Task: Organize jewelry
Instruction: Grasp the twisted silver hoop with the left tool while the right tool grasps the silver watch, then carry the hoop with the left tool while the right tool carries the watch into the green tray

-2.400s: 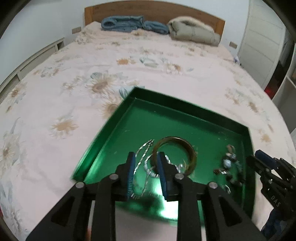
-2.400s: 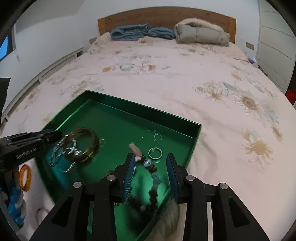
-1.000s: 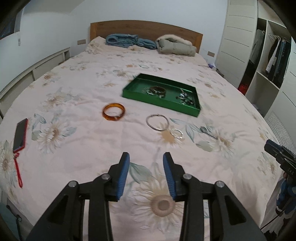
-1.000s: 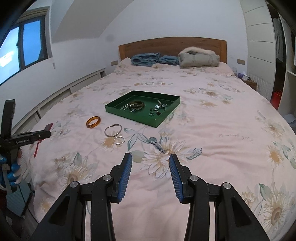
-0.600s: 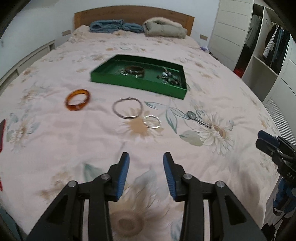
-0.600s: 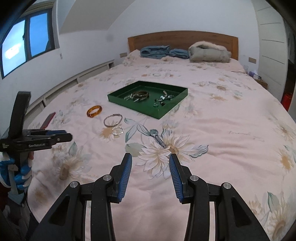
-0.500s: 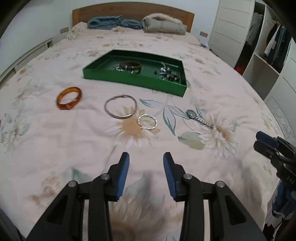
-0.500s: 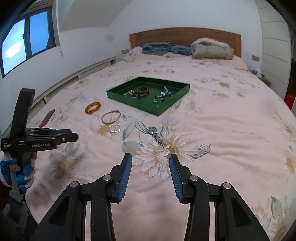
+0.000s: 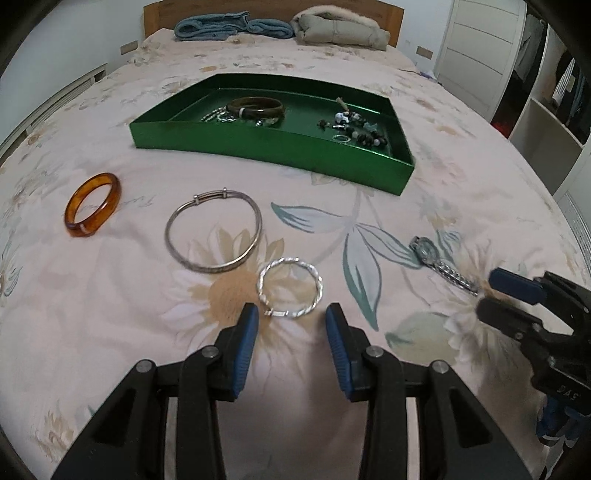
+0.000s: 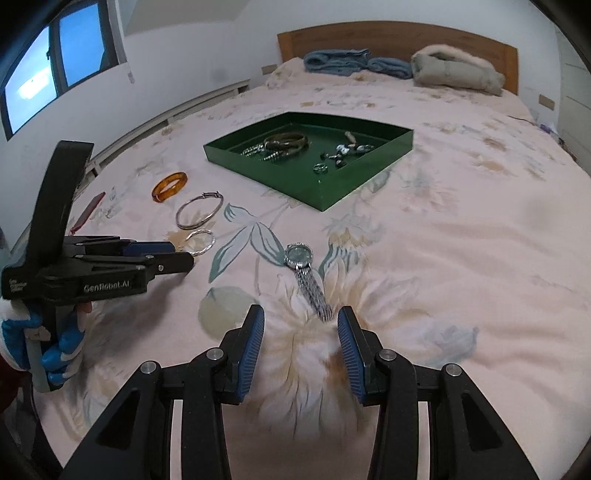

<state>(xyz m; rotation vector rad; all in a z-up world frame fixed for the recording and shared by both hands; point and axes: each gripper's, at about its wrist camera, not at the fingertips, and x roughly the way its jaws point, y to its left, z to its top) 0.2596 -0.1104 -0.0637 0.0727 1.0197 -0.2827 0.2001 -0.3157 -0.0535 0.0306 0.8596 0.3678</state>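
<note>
On the floral bedspread lie an amber bangle (image 9: 92, 205), a thin silver bangle (image 9: 214, 232), a twisted silver bracelet (image 9: 290, 288) and a silver wristwatch (image 10: 304, 273). My left gripper (image 9: 291, 321) stands open just short of the twisted bracelet, nothing between its fingers. My right gripper (image 10: 301, 326) is open too, its tips either side of the end of the watch strap without touching it. Farther back sits a green tray (image 9: 266, 146) holding a dark bangle, chains, beads and a ring.
Blue folded cloth (image 9: 229, 27) and a beige coat (image 9: 340, 31) lie by the wooden headboard. A red phone (image 10: 88, 212) rests near the bed's left edge. A wardrobe and shelves (image 9: 535, 81) stand on the right. A gloved hand (image 10: 40, 343) holds the left gripper.
Both grippers have come forward and down from far back off the bed. The left now stands at the twisted bracelet, the right at the watch. Neither opening has changed.
</note>
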